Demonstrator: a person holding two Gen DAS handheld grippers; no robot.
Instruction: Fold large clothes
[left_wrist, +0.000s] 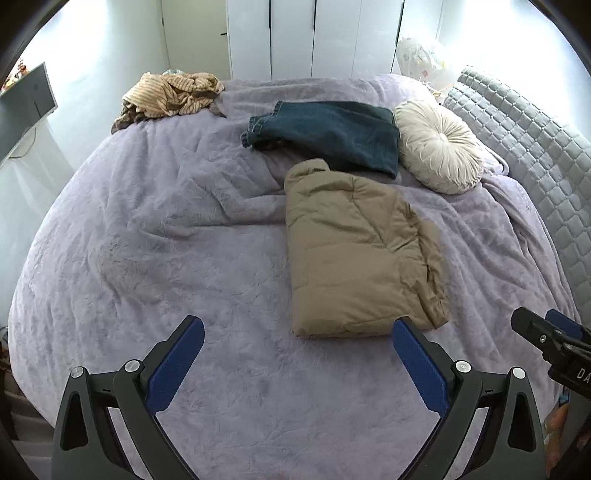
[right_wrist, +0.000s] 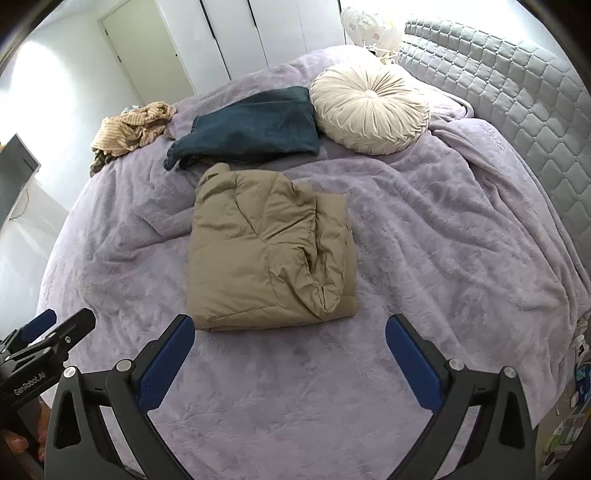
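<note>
- Left tool (left_wrist: 297, 338): jaws spread wide, nothing between them; blue pads (left_wrist: 417, 358) hang over bare blanket (left_wrist: 166, 258), near the front edge of the bed.
- Right tool (right_wrist: 290, 334): jaws likewise wide, gripping nothing; its tip also shows at the right edge of the left wrist view.
- Tan jacket (right_wrist: 269, 254): folded into a rough rectangle, flat on the blanket just ahead of both tools. One loose fold runs down its right side. In the left view its near right corner sits just beside the left tool's right pad; contact cannot be judged.
- Dark blue garment (left_wrist: 328, 134): folded, lying just behind the jacket, its right end against a round pleated cushion (right_wrist: 369, 110).
- Striped cloth (left_wrist: 173, 94): crumpled heap at the far left corner of the bed, well apart from the jacket.
- Quilted grey headboard (right_wrist: 517, 103) along the right side; white wardrobe doors (left_wrist: 314, 37) behind the bed.
</note>
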